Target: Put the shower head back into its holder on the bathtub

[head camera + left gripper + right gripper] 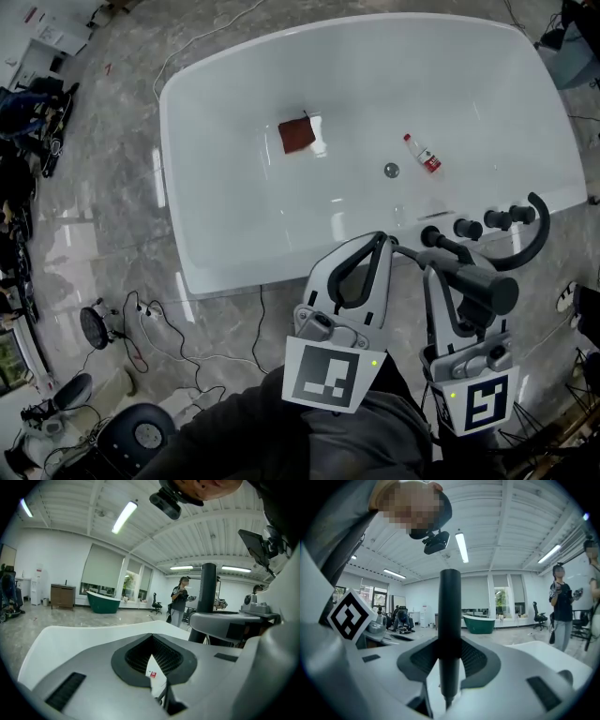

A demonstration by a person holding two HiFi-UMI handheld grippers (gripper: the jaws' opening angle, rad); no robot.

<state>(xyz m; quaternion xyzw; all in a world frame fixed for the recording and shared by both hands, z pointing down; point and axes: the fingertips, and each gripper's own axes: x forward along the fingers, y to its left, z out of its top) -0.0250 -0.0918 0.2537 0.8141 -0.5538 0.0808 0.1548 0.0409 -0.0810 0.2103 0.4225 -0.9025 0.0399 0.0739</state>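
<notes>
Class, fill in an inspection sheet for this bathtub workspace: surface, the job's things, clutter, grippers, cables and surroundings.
Surface: white bathtub on a grey stone-pattern floor.
Job's things: black shower head is held by the tub's near rim, close to the row of black fittings, and is not yet seated in a holder.
Clutter: a red-brown cloth and a small bottle lie inside the tub.
Grippers: right gripper is shut on the shower head; left gripper is shut, with nothing between its jaws.
Cables: loose dark cables lie on the floor and a white cable runs beyond the tub.
Surroundings: a green tub and a standing person are in the hall.
</notes>
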